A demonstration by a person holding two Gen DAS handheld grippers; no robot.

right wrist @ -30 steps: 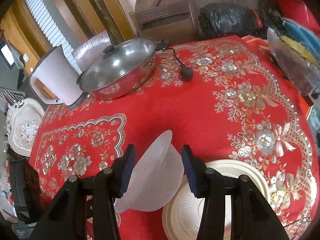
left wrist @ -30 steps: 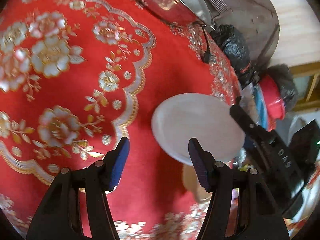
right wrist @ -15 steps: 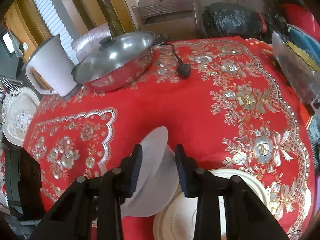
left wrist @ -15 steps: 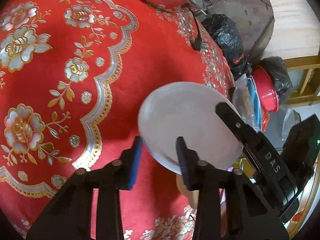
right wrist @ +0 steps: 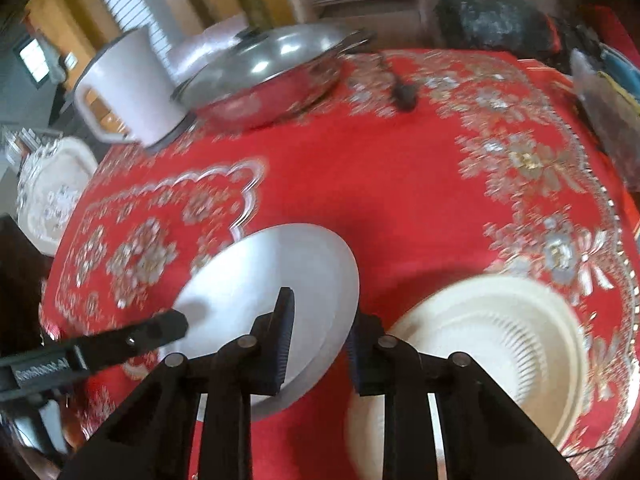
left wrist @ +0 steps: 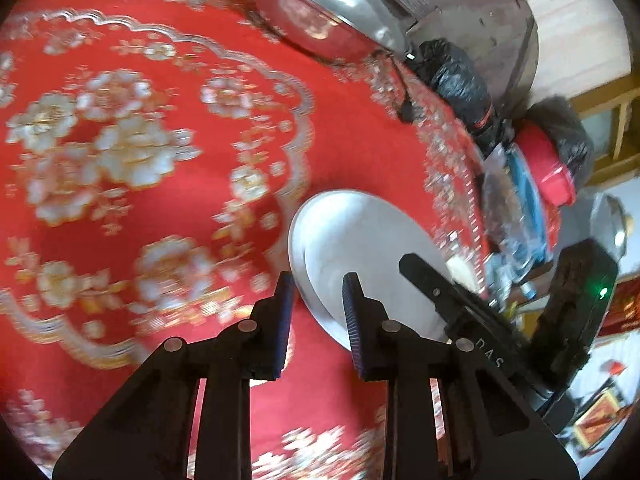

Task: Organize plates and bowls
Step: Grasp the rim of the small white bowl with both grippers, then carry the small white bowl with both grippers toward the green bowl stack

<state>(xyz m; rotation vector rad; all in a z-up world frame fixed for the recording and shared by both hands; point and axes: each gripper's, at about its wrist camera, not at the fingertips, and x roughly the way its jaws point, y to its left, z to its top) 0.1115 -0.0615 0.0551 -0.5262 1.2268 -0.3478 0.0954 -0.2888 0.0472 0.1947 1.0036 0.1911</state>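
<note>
White plate (right wrist: 260,280) sits pinched at its rim between both claws' pads.

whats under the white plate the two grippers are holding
Red tablecloth shows around the white plate; the ribbed cream plate lies beside it. Whatever lies directly beneath is covered.

red floral tablecloth (right wrist: 400,184), slatted window blinds (right wrist: 140,12)

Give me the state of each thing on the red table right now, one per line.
White plate: lifted, tilted, gripped at opposite rims.
Left gripper: shut on plate.
Right gripper: shut on plate.
Cream plate: flat on tablecloth.
Steel pan: lid on.
Kettle: upright.
</note>
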